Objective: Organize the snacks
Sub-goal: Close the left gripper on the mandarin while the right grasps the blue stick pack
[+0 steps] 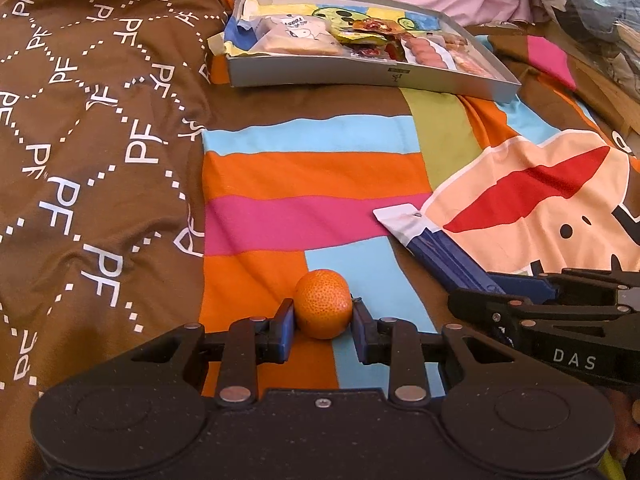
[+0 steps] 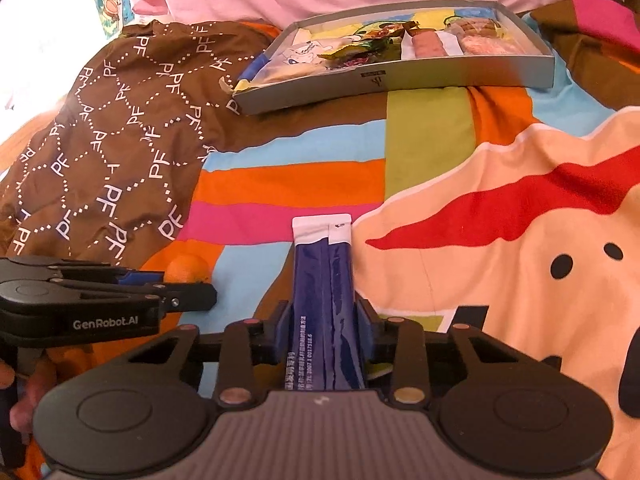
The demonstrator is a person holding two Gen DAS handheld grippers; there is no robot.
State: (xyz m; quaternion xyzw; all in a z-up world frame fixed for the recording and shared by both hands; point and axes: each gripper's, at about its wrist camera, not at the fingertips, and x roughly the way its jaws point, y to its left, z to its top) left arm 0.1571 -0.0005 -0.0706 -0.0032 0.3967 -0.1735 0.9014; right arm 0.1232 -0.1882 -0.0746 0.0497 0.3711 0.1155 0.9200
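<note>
Right, both grippers loaded. Left gripper (image 1: 323, 322) has its blue pads closed against the sides of a small orange (image 1: 323, 309), which sits on the striped bedspread (image 1: 312, 172). Right gripper (image 2: 323, 334) is clamped on a dark blue stick packet (image 2: 323, 280), white sealed end pointing to 12 o'clock. In the left wrist view that packet lies at 3 o'clock of the orange, near but apart. In the right wrist view the left gripper sits at 9 o'clock with the orange partly hidden behind it. Grey tray (image 1: 320, 76) is at 12 o'clock in both views, well apart from both grippers, already holding wrapped snacks (image 1: 296, 36). A hand (image 2: 24, 396) shows at lower left of the right view.
</note>
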